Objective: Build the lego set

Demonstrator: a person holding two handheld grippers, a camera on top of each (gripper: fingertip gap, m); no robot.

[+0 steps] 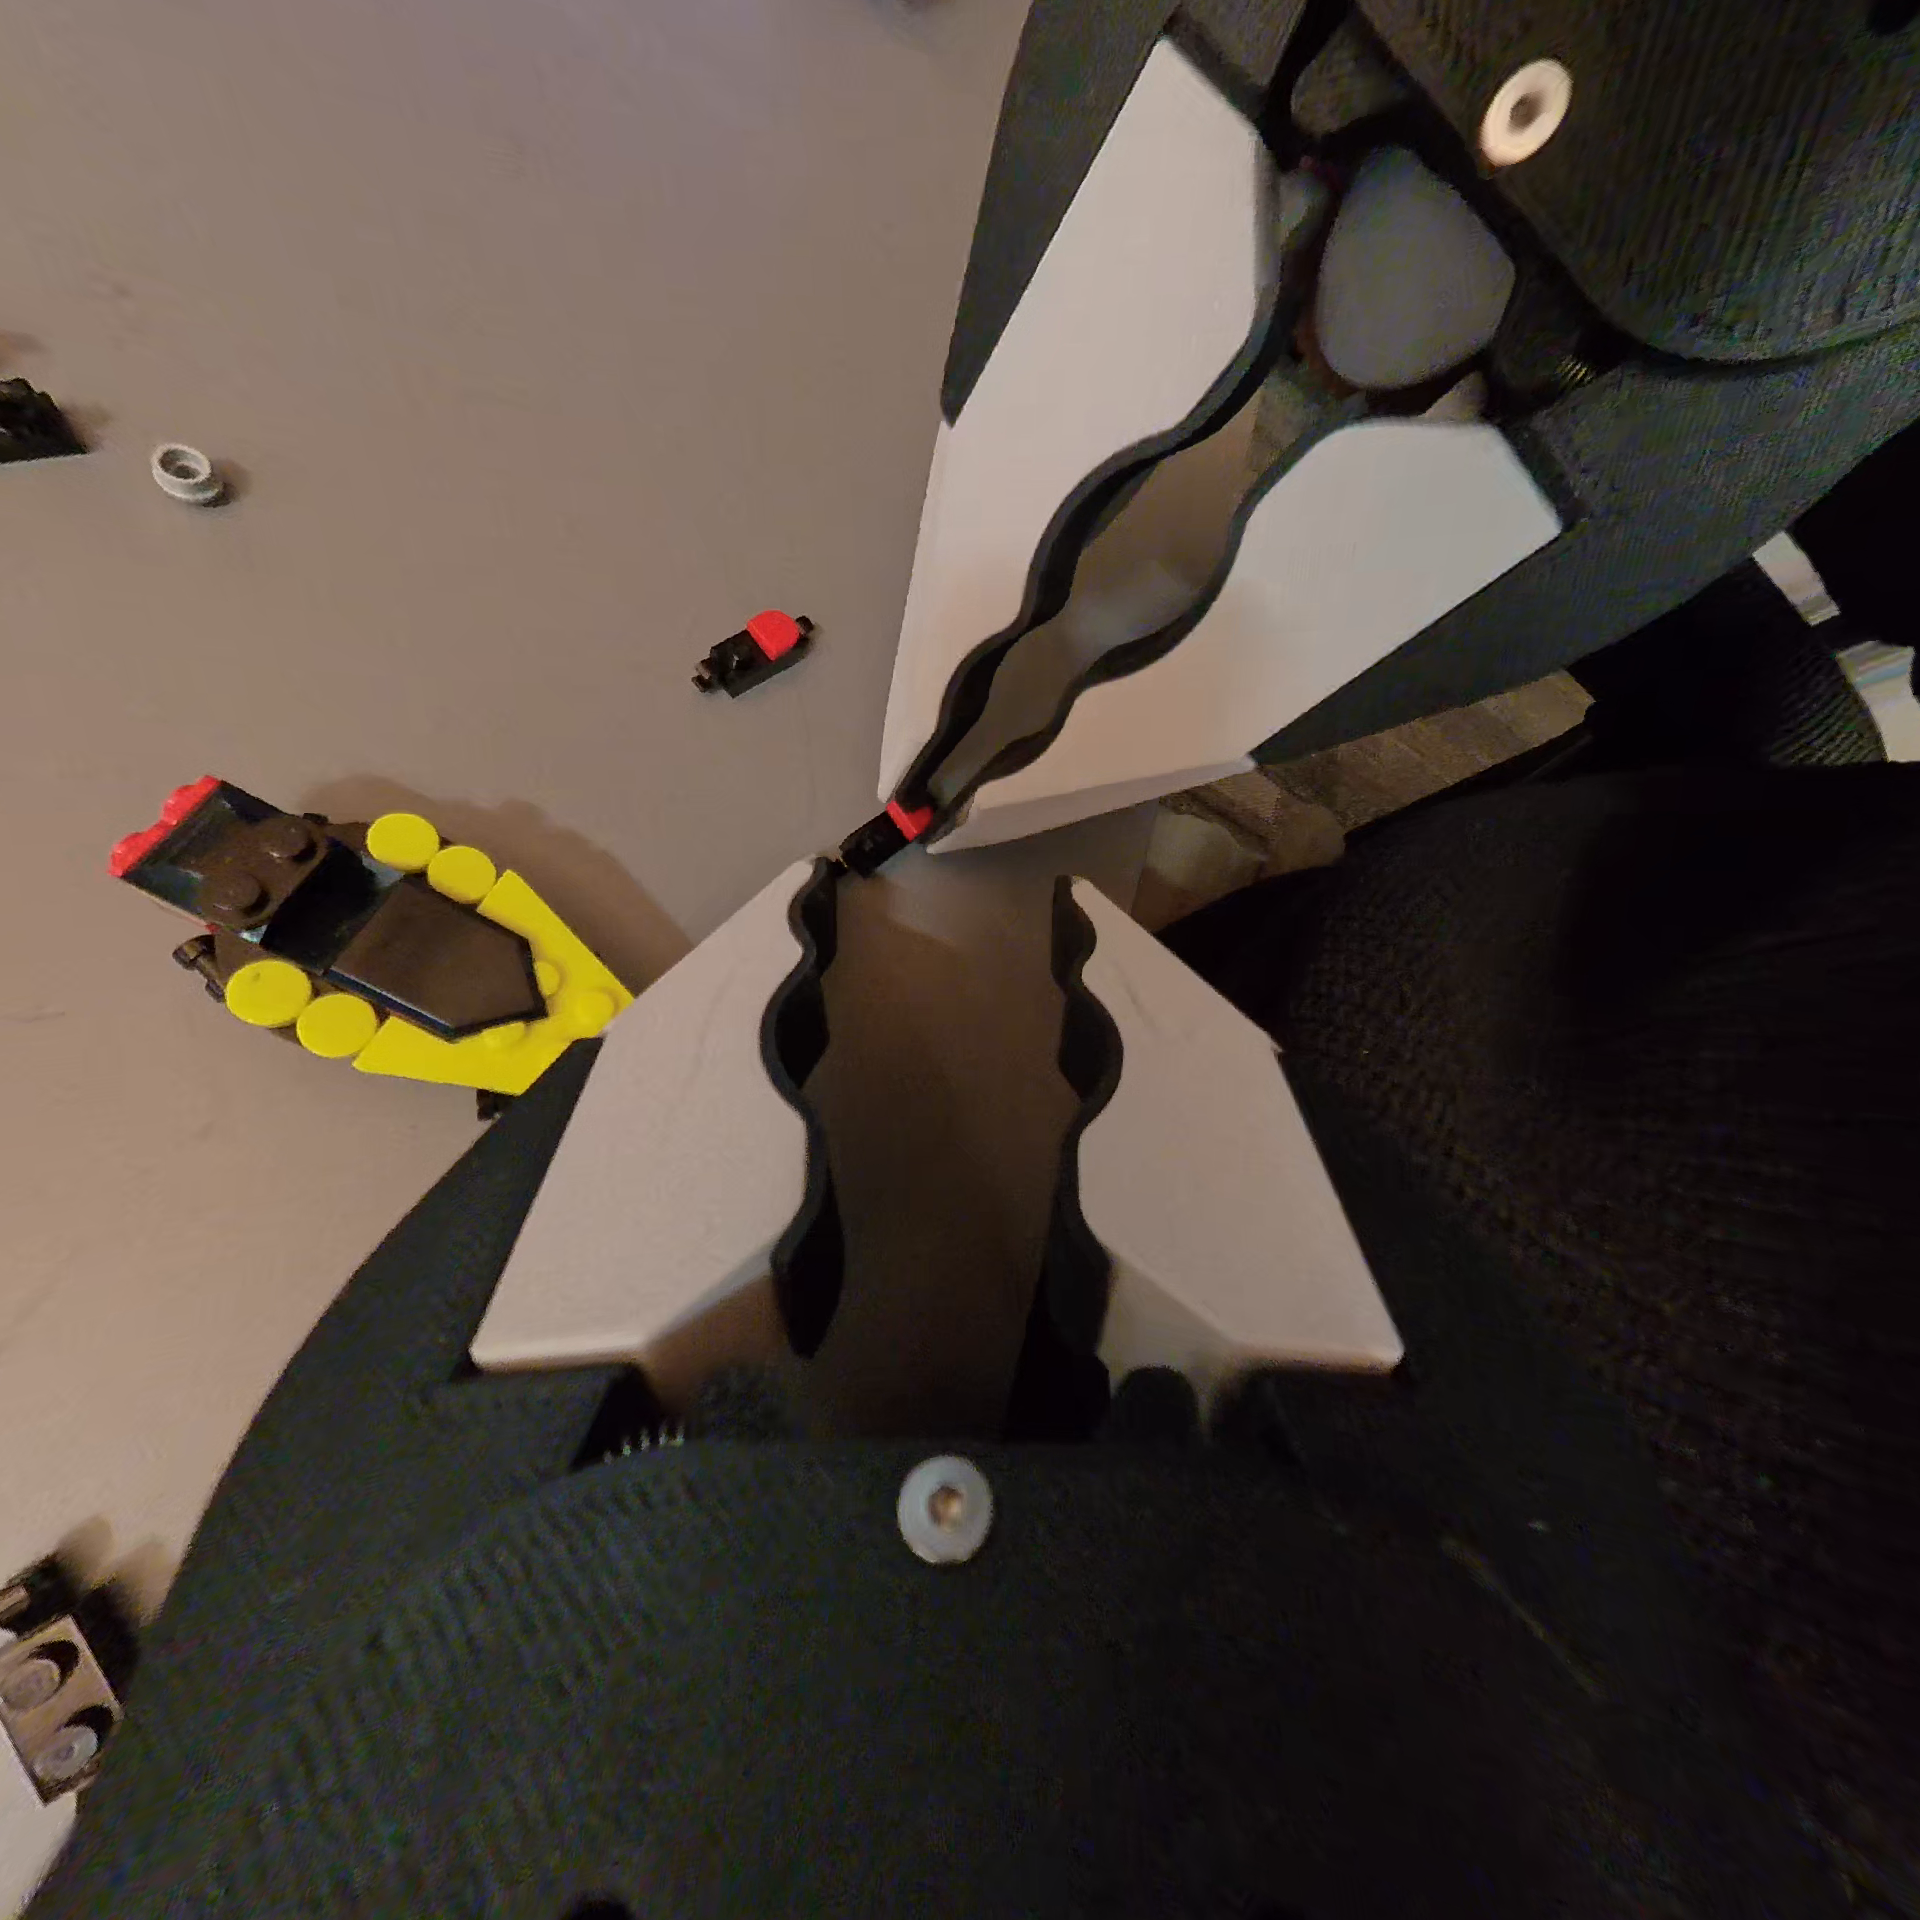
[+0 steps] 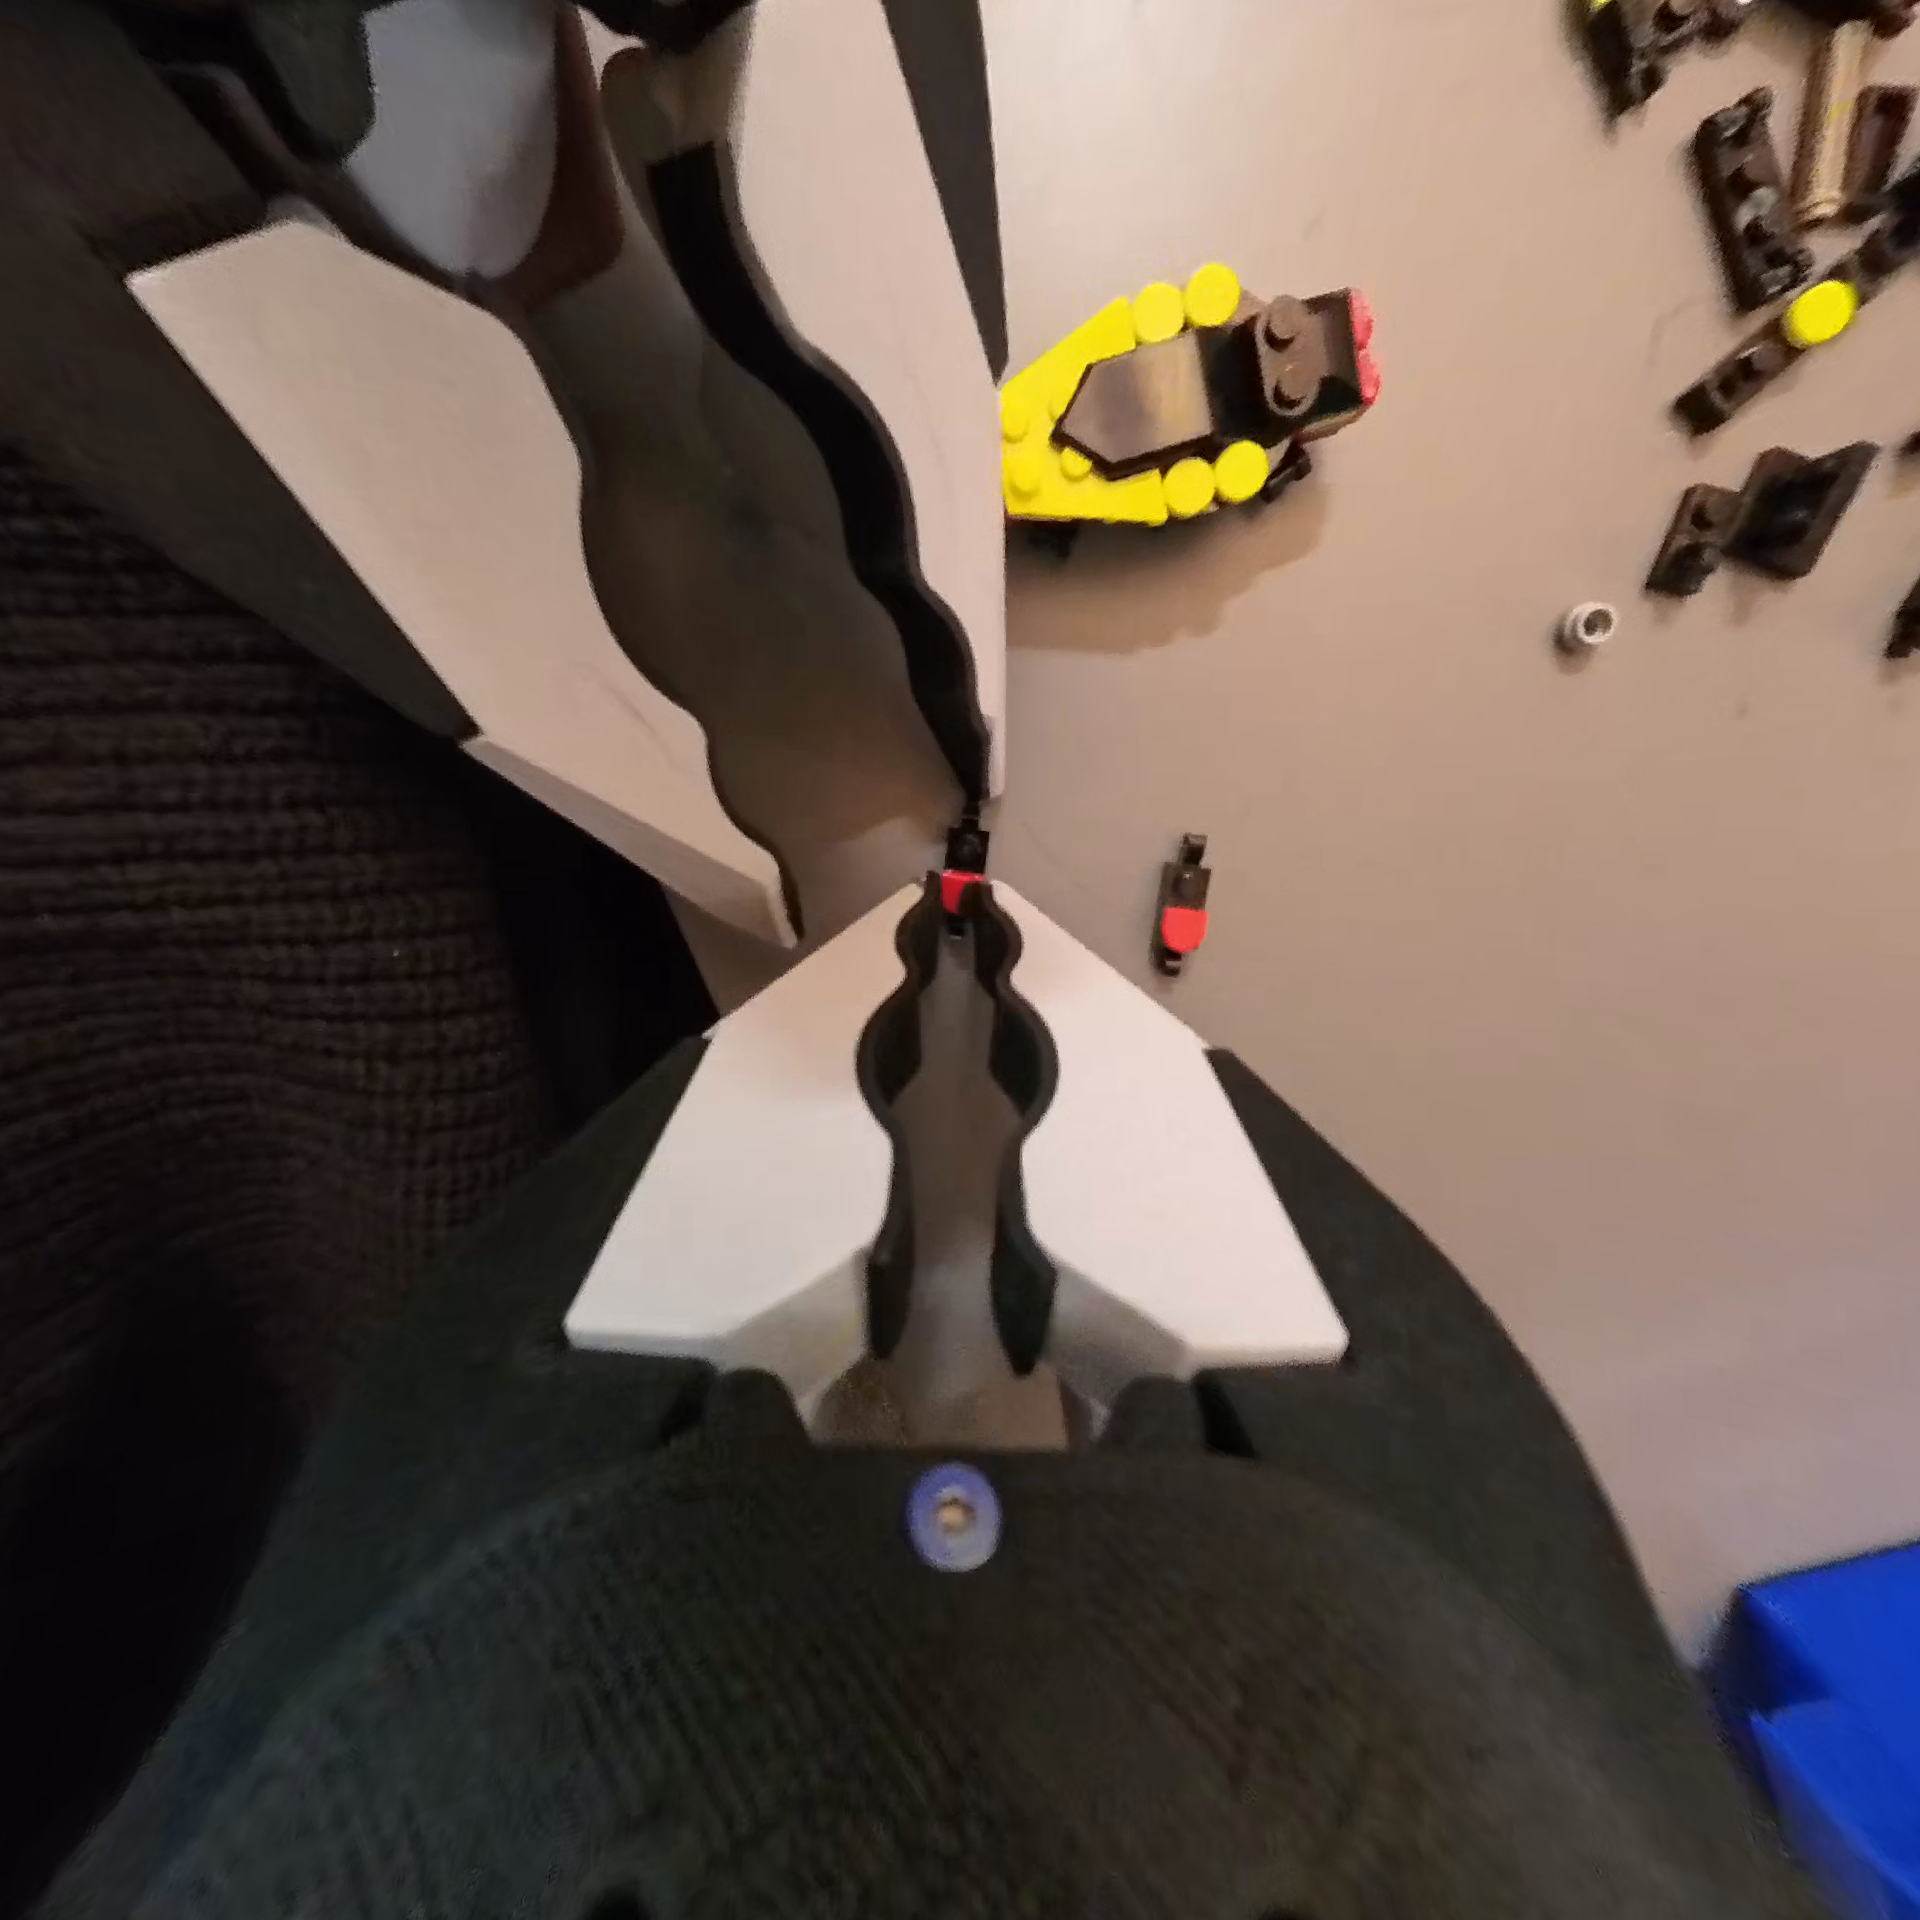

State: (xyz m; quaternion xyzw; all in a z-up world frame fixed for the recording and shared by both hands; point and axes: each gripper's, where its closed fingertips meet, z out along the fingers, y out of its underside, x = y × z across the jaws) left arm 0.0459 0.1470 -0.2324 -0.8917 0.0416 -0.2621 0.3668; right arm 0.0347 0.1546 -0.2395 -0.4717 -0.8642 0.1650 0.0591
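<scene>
My right gripper is shut on a small red-and-black clip piece, pinching its red end above the grey table. In the left wrist view the right gripper comes in from the upper right with the piece. My left gripper is open, tip to tip with the right one. Only its left fingertip meets the piece's black end, and its other finger stands well off. The left gripper also shows in the right wrist view.
A yellow-and-black brick model lies on the table. A second red-and-black clip piece and a grey round stud lie loose. Several black pieces lie far right. A blue bin sits at the lower right. The tips of both grippers are at nearly the same place.
</scene>
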